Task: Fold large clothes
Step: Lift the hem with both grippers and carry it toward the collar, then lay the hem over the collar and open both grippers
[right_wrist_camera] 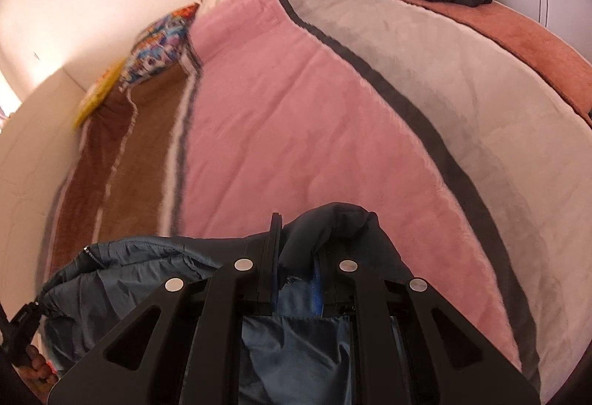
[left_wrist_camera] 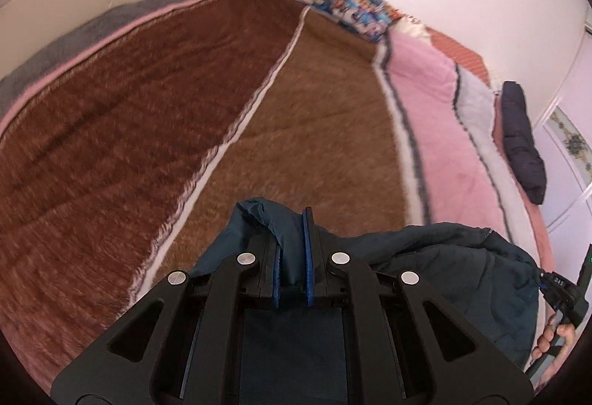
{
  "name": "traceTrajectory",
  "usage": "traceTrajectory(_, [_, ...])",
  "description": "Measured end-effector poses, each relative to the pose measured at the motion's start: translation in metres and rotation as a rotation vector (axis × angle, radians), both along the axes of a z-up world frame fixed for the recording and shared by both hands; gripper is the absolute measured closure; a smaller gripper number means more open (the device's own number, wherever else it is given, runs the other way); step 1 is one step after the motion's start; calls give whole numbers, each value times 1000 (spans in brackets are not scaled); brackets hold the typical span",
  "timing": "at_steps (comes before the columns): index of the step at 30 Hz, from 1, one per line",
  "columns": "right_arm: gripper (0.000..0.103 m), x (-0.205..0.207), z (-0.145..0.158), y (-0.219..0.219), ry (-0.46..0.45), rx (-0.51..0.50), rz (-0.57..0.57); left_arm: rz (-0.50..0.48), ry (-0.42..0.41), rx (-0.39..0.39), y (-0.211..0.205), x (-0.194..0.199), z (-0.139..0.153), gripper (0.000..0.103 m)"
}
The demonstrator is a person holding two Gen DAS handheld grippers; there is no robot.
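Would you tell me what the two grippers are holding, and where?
Both hold the dark blue jacket: the left gripper and right gripper each pinch a bunched fold near its edge.

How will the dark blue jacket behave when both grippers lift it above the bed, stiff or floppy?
Probably floppy: the dark blue jacket sags between the left gripper and right gripper, both clamped on folds. Its shiny, creased shell looks slippery, so it may creep out. Its puffy look suggests it is light.
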State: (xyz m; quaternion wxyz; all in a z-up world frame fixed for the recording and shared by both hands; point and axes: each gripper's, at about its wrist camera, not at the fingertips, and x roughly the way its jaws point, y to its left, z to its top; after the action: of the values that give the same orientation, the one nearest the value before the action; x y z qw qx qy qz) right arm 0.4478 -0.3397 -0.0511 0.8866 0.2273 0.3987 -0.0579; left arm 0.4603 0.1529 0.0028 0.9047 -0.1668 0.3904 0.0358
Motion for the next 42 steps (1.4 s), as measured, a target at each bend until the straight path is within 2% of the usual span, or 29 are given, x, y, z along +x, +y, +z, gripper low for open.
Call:
traceTrajectory(3, [88,4,-19,5,39,-12,-1,25,46,1,2,4,-23,90])
traceTrajectory(5, [82,6,-28,5,61,17,10,32,82,-20,4,4,-34,89])
traceTrajectory(8, [72,6,-27,-8,79,147,16,41,92,-100,14,3,-32,86])
traceTrajectory(11, [55,0,-11,-24,33,292,25,41,56,-233,27,-1,-17,79])
traceTrajectory(12, [41,-3,-5,-27,9,317,27,39,44,-260,29,-3,-10,76])
traceTrajectory(13, [29,-7,3,-29,-17,311,15,39,33,-272,29,-6,-5,75])
traceTrajectory(15, [24,-17,19,-32,-78,260,-5,25,10,-292,27,-11,3,64])
traceTrajectory(16, [24,-20,23,-33,-82,253,-3,28,6,-283,27,-13,6,64])
traceTrajectory(17, [24,-23,25,-34,-79,245,-8,41,-17,-253,27,-20,12,58])
traceTrajectory(18, [24,-28,28,-35,-82,229,-11,49,-53,-223,26,-25,19,48])
traceTrajectory(19, [24,-36,30,-34,-90,211,0,49,-76,-197,26,-28,24,44])
traceTrajectory(22, [24,-62,31,-27,-100,141,40,32,-80,-113,32,-38,35,43])
traceTrajectory(26, [25,-118,17,-12,-102,103,122,-4,-78,-115,48,-69,40,43])
traceTrajectory(29, [30,-160,4,-3,-83,62,163,-49,-50,-154,56,-109,31,43])
traceTrajectory(30, [35,-179,-2,1,-78,45,176,-67,-33,-168,57,-128,25,43])
traceTrajectory(33, [40,-232,-18,4,-81,36,161,-87,-12,-205,60,-181,5,43])
traceTrajectory(35, [40,-260,-30,1,-83,87,132,-77,4,-242,61,-209,-11,43])
traceTrajectory(38, [40,-301,-60,-3,-25,179,87,-22,39,-325,66,-244,-41,43])
traceTrajectory(42, [40,-327,-87,-2,48,287,68,60,51,-535,71,-272,-76,43])
